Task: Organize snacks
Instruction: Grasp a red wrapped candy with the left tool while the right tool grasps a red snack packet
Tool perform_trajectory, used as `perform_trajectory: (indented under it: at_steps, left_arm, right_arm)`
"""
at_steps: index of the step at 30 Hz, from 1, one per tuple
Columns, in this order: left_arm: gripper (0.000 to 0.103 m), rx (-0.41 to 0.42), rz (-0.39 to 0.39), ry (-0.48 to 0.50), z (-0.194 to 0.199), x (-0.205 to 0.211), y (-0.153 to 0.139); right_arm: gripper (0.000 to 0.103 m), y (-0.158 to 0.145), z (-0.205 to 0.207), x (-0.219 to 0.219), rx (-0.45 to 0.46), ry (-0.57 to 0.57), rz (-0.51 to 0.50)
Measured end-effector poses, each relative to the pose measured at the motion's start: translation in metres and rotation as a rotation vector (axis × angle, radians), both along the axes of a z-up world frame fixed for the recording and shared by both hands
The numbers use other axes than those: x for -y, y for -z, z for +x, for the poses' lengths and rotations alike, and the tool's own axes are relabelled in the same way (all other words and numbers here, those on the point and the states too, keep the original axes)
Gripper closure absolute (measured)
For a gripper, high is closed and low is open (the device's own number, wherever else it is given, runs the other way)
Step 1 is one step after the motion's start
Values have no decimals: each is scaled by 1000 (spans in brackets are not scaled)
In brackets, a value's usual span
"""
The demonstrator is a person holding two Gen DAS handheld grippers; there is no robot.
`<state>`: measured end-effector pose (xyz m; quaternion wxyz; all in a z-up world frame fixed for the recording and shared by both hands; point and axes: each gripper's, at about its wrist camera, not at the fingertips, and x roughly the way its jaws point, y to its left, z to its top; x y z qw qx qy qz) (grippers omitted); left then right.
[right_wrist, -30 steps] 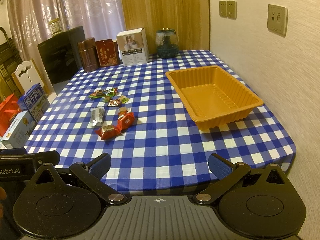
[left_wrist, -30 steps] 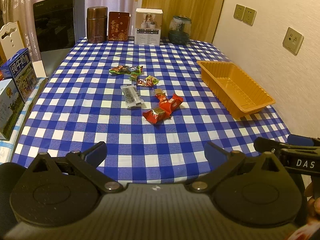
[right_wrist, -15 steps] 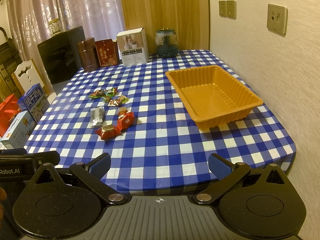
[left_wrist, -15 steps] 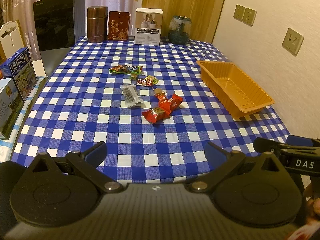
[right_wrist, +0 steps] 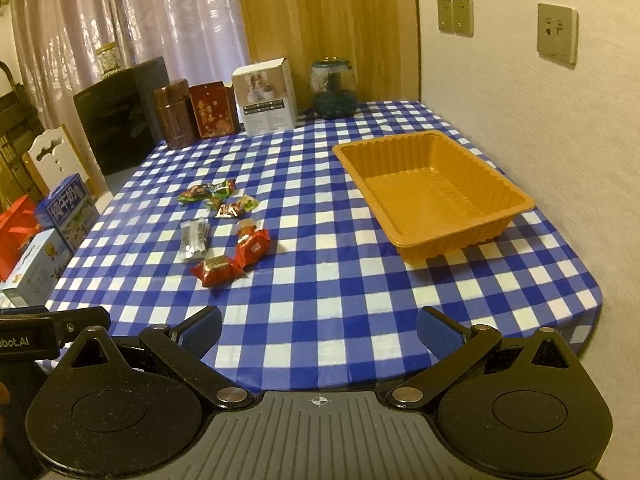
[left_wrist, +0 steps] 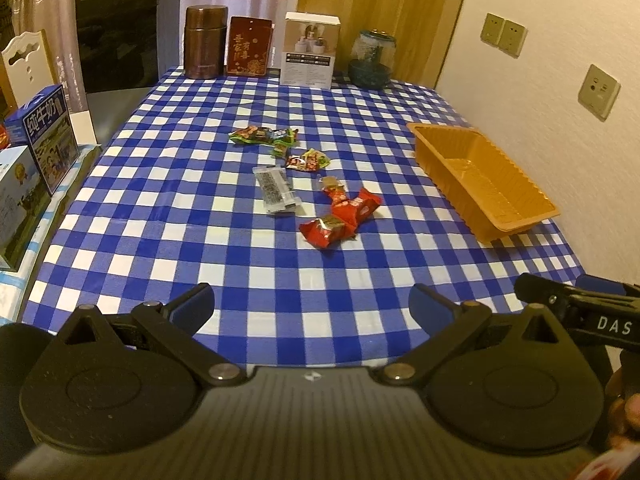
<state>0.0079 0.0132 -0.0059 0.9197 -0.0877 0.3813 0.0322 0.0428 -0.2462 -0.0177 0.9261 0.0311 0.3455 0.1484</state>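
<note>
Covering most of both views is a table (right_wrist: 360,280) with a blue and white checked cloth. Next in size is the orange tray (right_wrist: 434,192), which sits at the right side of the frame, near the wall, with nothing in it (its ribbed sides show well in the right wrist view).

Along the far edge, at the top middle of the frame, stand a brown tin (left_wrist: 206,42), a red box (left_wrist: 249,46), a white box (left_wrist: 310,54) and a glass jar (left_wrist: 372,60), all in a row.

At the bottom of each view is a gripper. The left gripper (left_wrist: 312,308) has its blue fingers (left_wrist: 192,308) spread wide apart and grips nothing. The right gripper (right_wrist: 319,330) is spread wide too, also with nothing between its fingers (right_wrist: 202,330). Both hang over the near edge of the table, well apart from the snacks.

The snacks lie in a loose bunch in the middle of the cloth, left of the tray. Two red packs (left_wrist: 340,220) touch each other at the near end. A clear pack (left_wrist: 277,190) with dark bits lies just beside them. Farther back are green packs (left_wrist: 262,135) and one small mixed-colour pack (left_wrist: 308,160).
</note>
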Motion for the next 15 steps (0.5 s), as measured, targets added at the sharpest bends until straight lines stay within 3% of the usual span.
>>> perform_trajectory:
  at_steps: [8,15]
  left_arm:
    - [1,-28,14,13,30,-20,17]
    - [8,-43,41,107,63,-23,36]
  right_arm:
    - [1,14,26,-11,-5,-11,25]
    - [1,31,55,-20,-19,-21,51]
